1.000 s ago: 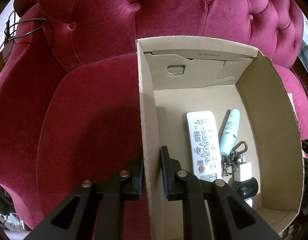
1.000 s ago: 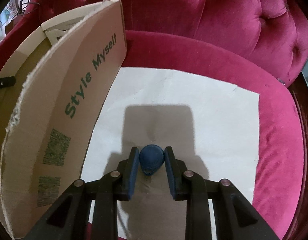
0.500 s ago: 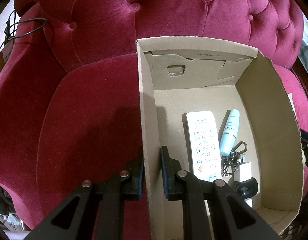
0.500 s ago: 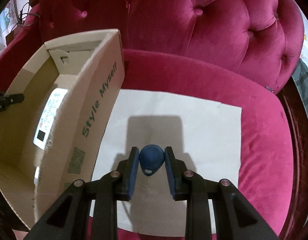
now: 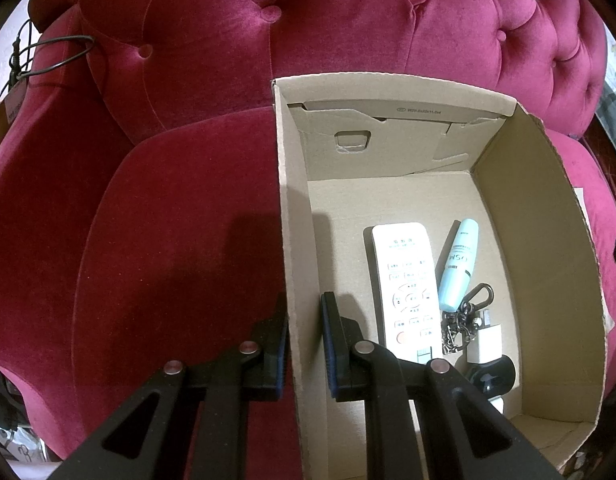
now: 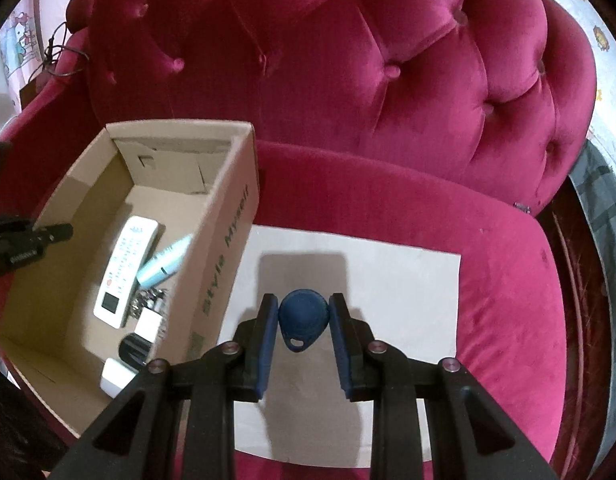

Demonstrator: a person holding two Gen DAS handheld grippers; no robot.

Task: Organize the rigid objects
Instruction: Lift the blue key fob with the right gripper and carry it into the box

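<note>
Big red tufted armchair (image 6: 388, 80) holds everything, with a white sheet (image 6: 408, 280) on the seat and the cardboard box (image 5: 540, 240) beside it. The left gripper (image 5: 304, 344) has its fingers pinched onto the box's side wall, steadying it. The right gripper (image 6: 302, 332) has its fingers closed on a small blue key fob (image 6: 302, 320), held up over the sheet and not yet above the box.

Risk as I see it: the fob is rounded and gripped only by its edges (not much contact), so it could squirt out, or clip the box's wall on the way in.

Inside are a white remote (image 5: 406, 288), a pale blue tube (image 5: 458, 268) and a keychain (image 5: 464, 316). The black and white bits at the near end are half hidden, can't tell what they are.
</note>
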